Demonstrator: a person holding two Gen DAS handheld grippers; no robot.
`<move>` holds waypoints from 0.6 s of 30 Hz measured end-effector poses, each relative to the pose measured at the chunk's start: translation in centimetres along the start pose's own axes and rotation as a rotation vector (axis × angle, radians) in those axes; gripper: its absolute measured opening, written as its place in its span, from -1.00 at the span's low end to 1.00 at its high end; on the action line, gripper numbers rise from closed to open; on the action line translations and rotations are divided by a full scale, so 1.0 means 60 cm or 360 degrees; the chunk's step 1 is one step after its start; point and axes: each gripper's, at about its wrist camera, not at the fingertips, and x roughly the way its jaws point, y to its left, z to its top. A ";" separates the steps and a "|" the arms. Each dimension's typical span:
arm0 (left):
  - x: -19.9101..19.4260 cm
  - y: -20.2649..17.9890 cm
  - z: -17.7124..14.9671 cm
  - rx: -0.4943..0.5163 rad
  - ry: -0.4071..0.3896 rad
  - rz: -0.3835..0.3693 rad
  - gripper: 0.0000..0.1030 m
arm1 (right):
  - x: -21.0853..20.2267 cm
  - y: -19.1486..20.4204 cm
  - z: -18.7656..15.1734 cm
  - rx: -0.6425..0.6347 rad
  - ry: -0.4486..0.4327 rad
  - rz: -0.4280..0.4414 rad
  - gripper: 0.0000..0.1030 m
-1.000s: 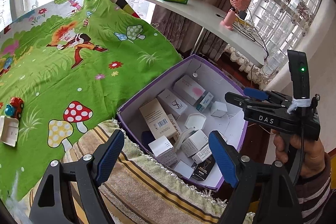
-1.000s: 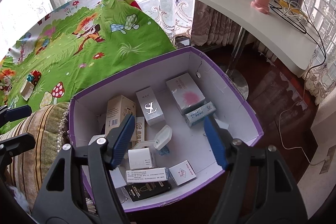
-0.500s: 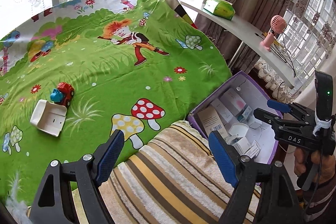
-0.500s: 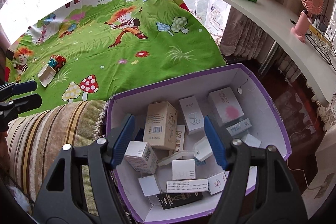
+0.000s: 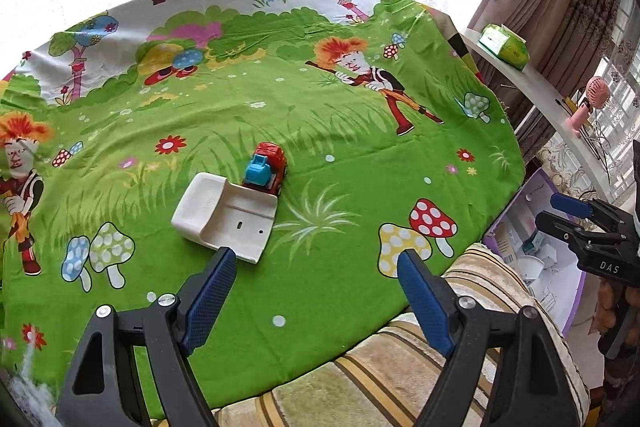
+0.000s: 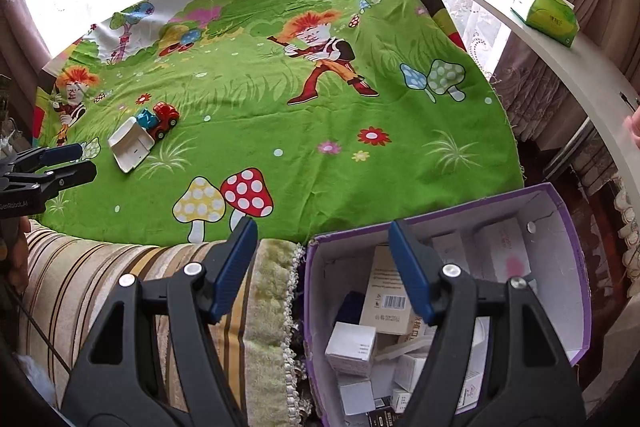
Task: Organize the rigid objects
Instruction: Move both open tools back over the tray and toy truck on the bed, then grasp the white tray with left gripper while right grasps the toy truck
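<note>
My left gripper (image 5: 316, 291) jaws wide apart, nothing between, over green cloth (image 5: 328, 131) just short of white tray (image 5: 226, 217). Red toy truck (image 5: 267, 167) touching tray's far edge. My right gripper (image 6: 323, 267) likewise gaping, empty, well right of tray, above purple box (image 6: 576, 251) rim; small cartons (image 6: 386, 293) inside.

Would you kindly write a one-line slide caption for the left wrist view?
Open left gripper above a green cartoon cloth, facing a white plastic holder touching a red toy truck.
</note>
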 end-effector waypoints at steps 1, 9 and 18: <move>0.003 0.012 0.003 -0.0010 0.0000 0.0009 0.62 | 0.005 0.010 0.007 -0.0020 0.0003 0.0013 0.39; 0.045 0.075 0.024 0.0005 0.0059 0.0078 0.57 | 0.054 0.082 0.052 -0.0193 0.0040 0.0083 0.39; 0.105 0.127 0.044 0.0038 0.0144 0.0138 0.53 | 0.096 0.157 0.095 -0.0274 0.0064 0.0202 0.39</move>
